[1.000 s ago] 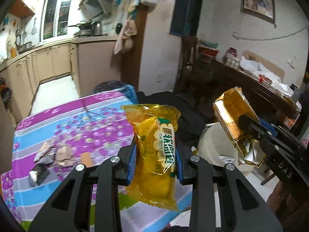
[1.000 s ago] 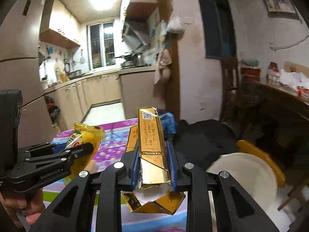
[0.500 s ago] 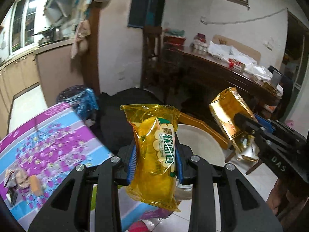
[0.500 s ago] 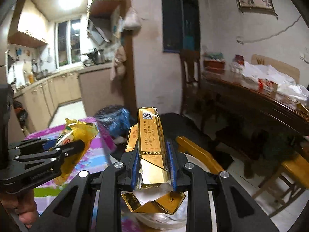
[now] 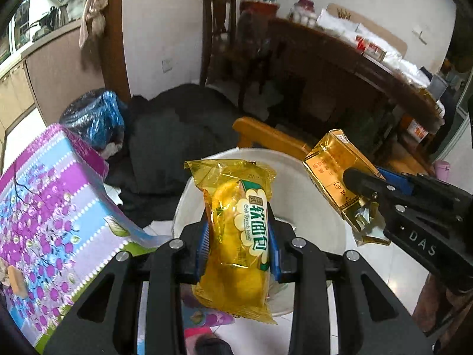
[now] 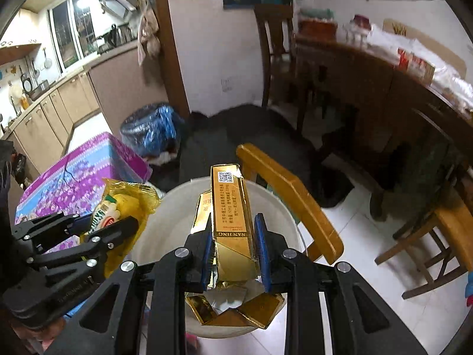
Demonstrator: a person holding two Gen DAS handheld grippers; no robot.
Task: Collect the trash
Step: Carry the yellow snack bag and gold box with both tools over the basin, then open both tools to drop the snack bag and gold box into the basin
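Left tongs grip a yellow bread packet; right tongs clamp a torn gold carton. Both items hang over a white bucket standing on the floor beside the floral-clothed worktop and a wooden chair.

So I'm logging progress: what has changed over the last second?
Both grippers swung away from the purple tablecloth toward the right and now hang over the white bucket. Nothing was let go: the left gripper still clamps the yellow bread packet, the right gripper the gold carton.
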